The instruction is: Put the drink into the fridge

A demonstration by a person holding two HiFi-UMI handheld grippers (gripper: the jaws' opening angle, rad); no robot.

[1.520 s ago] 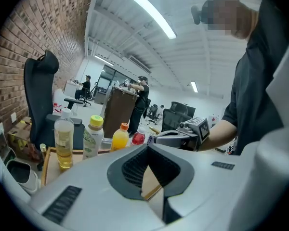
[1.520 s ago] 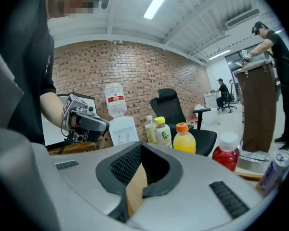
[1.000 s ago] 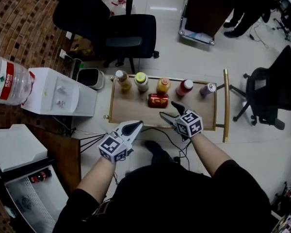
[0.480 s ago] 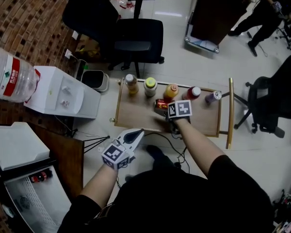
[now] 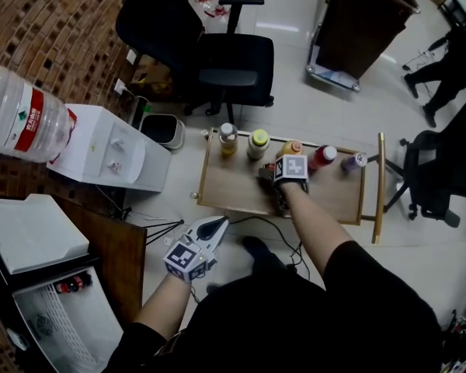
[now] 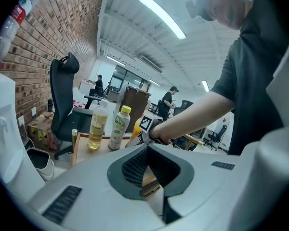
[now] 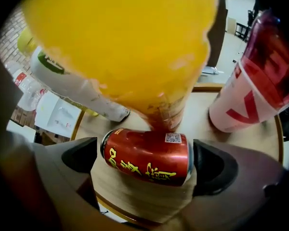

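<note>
- Right hand-held gripper (image 7: pixel 147 160): its jaws have just been opening and stand wide either side of the red can (image 7: pixel 144 156), with the pads not pressing it.
- The can lies on its side on the wooden counter (image 5: pixel 234 193), just in front of the orange bottle (image 7: pixel 135 47) in the row along the far edge.
- Only the right gripper view shows the can clearly. It carries yellow Chinese characters and a small QR code.
- A red bottle (image 7: pixel 260 76) beside it bears a big white "V".
- Left hand-held gripper (image 6: pixel 147 149): tips together, nothing held, off the counter's near edge.
- Its view shows an amber bottle (image 6: pixel 98 126) and a yellow-capped, green-labelled bottle (image 6: pixel 118 128).
- The head view alone shows a red-labelled water jug (image 5: pixel 27 119), print unreadable, and a small white fridge (image 5: pixel 31 243), well apart from the counter.
</note>
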